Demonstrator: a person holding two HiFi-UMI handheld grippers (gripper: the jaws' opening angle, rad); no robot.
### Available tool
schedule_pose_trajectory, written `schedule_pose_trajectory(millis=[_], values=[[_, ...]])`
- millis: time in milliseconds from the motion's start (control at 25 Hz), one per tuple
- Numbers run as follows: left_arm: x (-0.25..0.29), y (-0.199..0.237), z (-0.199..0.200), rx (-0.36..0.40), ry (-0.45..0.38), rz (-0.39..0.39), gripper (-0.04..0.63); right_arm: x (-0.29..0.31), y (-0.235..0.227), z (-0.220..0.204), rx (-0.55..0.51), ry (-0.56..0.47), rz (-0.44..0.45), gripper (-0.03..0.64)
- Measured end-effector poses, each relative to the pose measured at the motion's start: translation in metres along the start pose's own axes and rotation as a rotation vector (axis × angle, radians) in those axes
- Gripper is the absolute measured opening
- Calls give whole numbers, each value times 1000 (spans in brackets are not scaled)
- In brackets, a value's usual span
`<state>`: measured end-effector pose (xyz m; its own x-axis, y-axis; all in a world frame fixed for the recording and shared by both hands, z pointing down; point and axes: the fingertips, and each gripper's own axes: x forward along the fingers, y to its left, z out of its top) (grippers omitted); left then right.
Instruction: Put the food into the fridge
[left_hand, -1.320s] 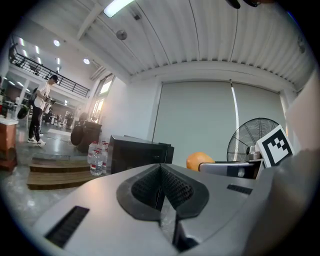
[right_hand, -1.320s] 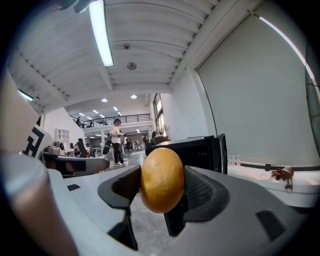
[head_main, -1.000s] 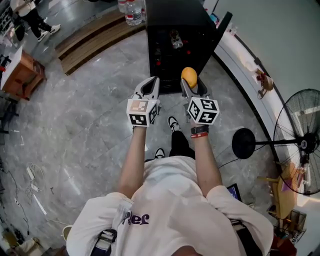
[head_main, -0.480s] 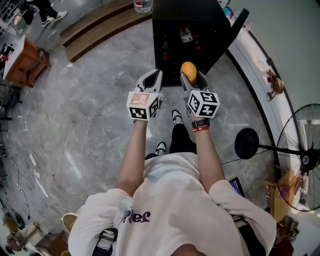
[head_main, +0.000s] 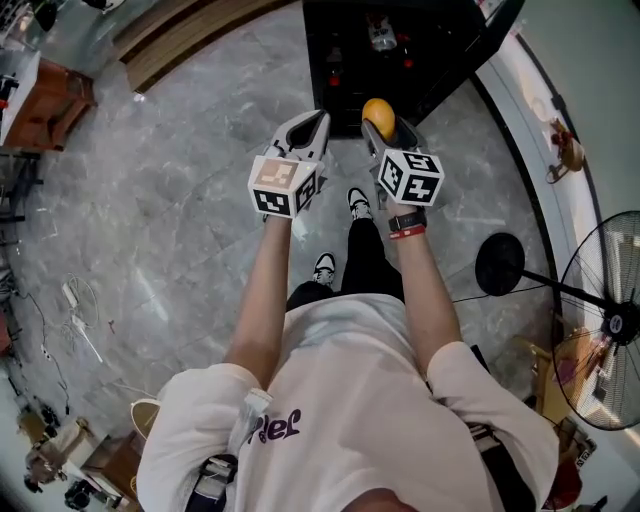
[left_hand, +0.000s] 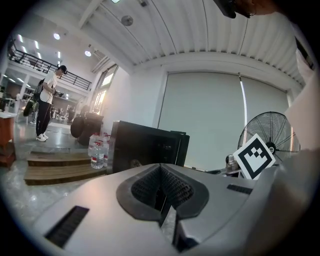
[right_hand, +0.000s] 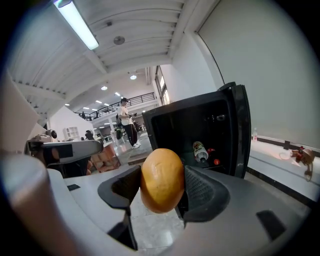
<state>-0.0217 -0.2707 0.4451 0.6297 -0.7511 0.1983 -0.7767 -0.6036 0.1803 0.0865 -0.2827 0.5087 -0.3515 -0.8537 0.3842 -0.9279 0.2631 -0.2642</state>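
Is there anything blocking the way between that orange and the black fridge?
Nothing visible does. The right gripper holds the orange in front of the fridge, whose door stands open to the right. A bottle and small red items lie deep inside.

Right gripper (right_hand: 162, 186): jaws clamp an orange fruit (right_hand: 161, 180), pads pressed to its sides, just below frame centre.
Fridge (right_hand: 235, 125): black, door swung open, at one o'clock from the fruit.
Inside: a bottle (right_hand: 199, 150) lies tilted, with small red items (right_hand: 216, 161) at its four o'clock.
Background: a person (right_hand: 125, 122) stands at eleven o'clock from the fruit, and a ceiling lamp (right_hand: 77, 25) glows higher up.
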Motion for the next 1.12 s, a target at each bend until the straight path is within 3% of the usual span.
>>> schedule_pose_trajectory(millis=[640,1120], values=[[38,36,-32,-11,-4,3,18,74,-31,-32,11,59,32,287],[75,57,-68,-10,49,7,20,134,-73,-48,20,62,-22,285]])
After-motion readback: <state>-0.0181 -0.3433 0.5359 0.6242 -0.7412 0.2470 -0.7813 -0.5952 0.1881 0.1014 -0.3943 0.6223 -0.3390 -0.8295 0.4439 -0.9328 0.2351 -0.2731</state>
